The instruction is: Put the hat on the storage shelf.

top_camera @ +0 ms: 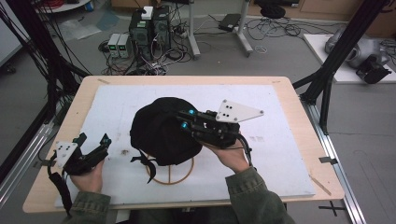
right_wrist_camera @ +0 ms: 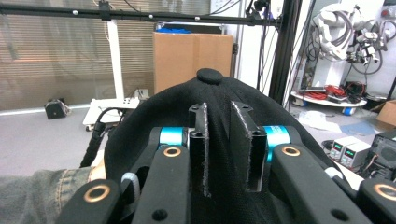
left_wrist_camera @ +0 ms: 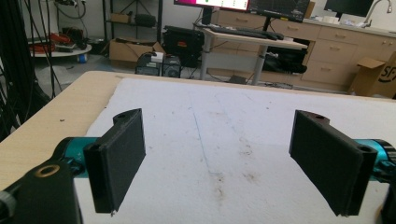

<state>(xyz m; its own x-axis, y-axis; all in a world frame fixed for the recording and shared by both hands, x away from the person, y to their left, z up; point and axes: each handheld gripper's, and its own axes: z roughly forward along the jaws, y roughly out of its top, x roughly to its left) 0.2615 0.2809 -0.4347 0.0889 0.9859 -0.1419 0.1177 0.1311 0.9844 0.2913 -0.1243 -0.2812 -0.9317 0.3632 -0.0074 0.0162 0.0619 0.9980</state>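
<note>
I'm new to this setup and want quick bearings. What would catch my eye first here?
A black cap sits mid-table on a round wooden stand, over the white board. The right claw rests against its side, jaws slightly apart with cap fabric between them. The left claw waits wide open near the table's left edge.

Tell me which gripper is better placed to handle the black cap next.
Right, I'd say. The right gripper is already at the black cap on its wooden stand, jaws slightly apart against the fabric. The left gripper sits open beside it on the white board, holding nothing.
</note>
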